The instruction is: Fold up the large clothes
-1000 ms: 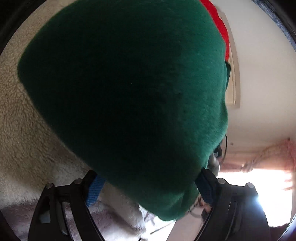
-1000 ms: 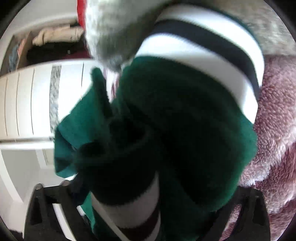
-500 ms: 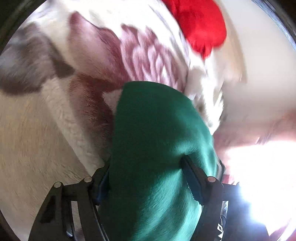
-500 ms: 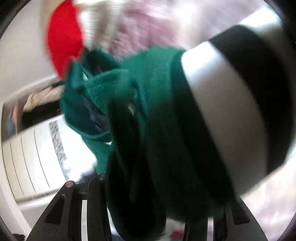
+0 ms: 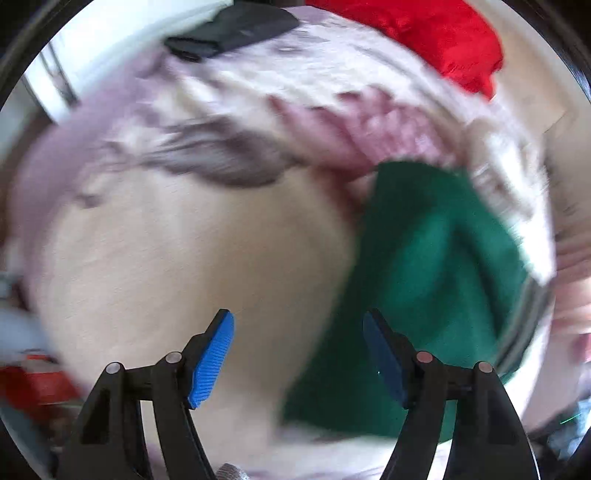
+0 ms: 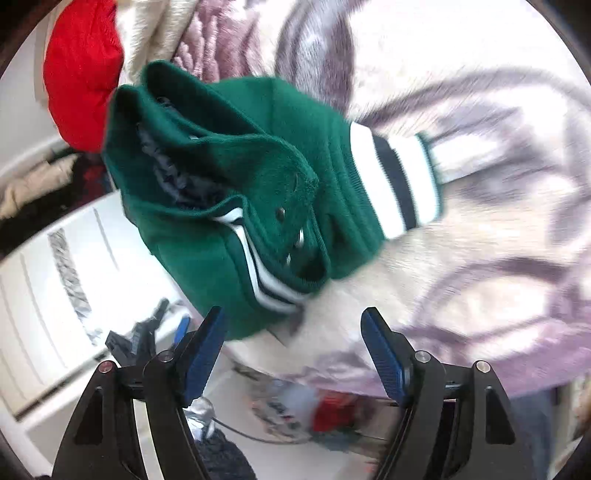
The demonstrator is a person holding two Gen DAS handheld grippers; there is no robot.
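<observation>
A green jacket (image 6: 236, 184) with white and black striped cuffs lies bunched on a fluffy cream and mauve blanket (image 6: 461, 240). Its snaps and dark lining show. In the left wrist view the jacket (image 5: 424, 288) lies at the right on the blanket (image 5: 184, 240). My left gripper (image 5: 297, 358) is open and empty, just left of the jacket. My right gripper (image 6: 293, 354) is open and empty, just in front of the jacket's striped hem. Both views are blurred.
A red cloth (image 6: 81, 77) lies at the far end of the blanket, also seen in the left wrist view (image 5: 436, 37). A dark garment (image 5: 229, 29) lies at the blanket's far edge. White drawers (image 6: 55, 288) stand beyond the blanket's left edge.
Both grippers have opened and let go of the green jacket. It has dropped onto the blanket and both grippers have drawn back from it.
</observation>
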